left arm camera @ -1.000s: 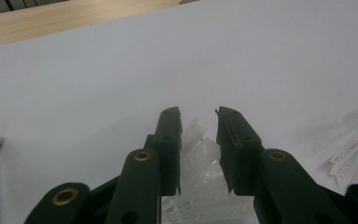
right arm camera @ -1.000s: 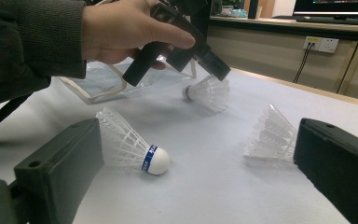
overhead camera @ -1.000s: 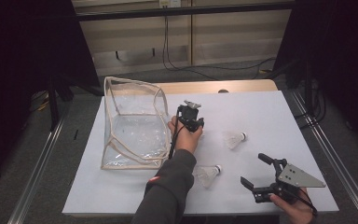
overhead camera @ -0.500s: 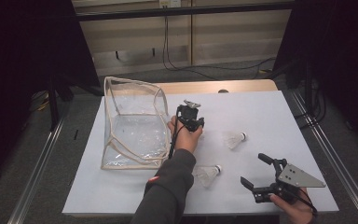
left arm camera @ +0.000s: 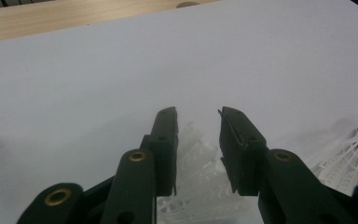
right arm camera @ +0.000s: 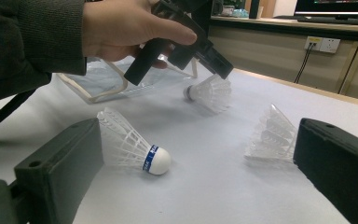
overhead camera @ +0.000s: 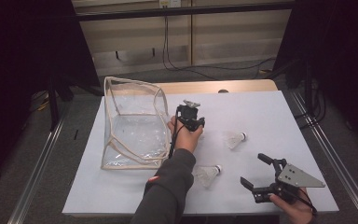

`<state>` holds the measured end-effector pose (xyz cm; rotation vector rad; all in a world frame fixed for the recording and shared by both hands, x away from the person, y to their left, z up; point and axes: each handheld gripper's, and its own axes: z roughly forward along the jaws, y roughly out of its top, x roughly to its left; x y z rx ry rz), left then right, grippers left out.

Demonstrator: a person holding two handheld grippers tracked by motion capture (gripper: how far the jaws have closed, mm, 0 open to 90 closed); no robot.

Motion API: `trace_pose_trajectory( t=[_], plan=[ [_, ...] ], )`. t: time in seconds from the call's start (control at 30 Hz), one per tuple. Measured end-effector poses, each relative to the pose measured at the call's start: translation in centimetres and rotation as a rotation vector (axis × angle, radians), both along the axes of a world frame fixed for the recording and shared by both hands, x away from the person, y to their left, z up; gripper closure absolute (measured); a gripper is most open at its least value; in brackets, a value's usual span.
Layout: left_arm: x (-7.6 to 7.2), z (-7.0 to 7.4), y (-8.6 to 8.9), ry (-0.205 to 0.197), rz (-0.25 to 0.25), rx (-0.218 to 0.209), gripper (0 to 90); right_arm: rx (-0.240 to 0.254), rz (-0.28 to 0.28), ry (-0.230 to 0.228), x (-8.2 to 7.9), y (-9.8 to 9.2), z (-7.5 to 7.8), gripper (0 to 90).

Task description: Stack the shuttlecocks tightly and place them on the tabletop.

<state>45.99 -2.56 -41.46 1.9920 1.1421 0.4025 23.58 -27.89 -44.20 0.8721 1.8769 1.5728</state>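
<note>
Shuttlecock (left arm camera: 196, 161) flat on tabletop (overhead camera: 270, 112), just R of clear bag (overhead camera: 131, 122), directly under left gripper (left arm camera: 198, 116). Left fingers (left arm camera: 165, 140) part-spread, astride the feather skirt from above, one each side. Skirt touching the L-hand finger in left gripper view; whether both pads really press on it: cannot tell. Not lifted, resting on the tabletop in right gripper view (right arm camera: 212, 93).

Long axis approx. level, cork end toward bag, skirt away from it. Fingers crossing that axis at the skirt, not the cork, so any squeeze lands on the soft feathers. Prob. a gentle pinch needed, then lift and short carry over the bag rim, bag being the near neighbour on that side.

Right gripper (overhead camera: 253, 169) at near R corner, fingers spread wide, nothing btwn them, well apart from this shuttlecock. Two more shuttlecocks nearer it: one (overhead camera: 207, 173) just beside, one (overhead camera: 235, 139) farther up. Left hand clearly the one for this piece.
</note>
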Motion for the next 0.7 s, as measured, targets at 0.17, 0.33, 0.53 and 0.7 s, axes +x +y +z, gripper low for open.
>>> trace_pose_trajectory(
  t=[0.17, 0.33, 0.53, 0.7],
  plan=[
    [-0.1, 0.2, 0.0, 0.005, 0.001, -0.011, 66.2, 0.002, 0.002, 0.001, 0.0, 0.0, 0.0, 0.9],
    [-0.3, 0.5, 0.0, 0.007, -0.013, -0.019, 63.8, 0.002, 0.0, 0.001, 0.0, 0.0, 0.0, 0.9],
    [-0.9, 1.1, -0.2, 0.023, -0.018, -0.055, 57.4, 0.001, 0.002, 0.0, 0.0, 0.0, 0.0, 0.9],
    [-1.4, 1.5, -0.3, 0.032, -0.042, -0.092, 45.9, 0.0, 0.003, 0.001, 0.0, 0.0, 0.0, 0.8]
  ],
)
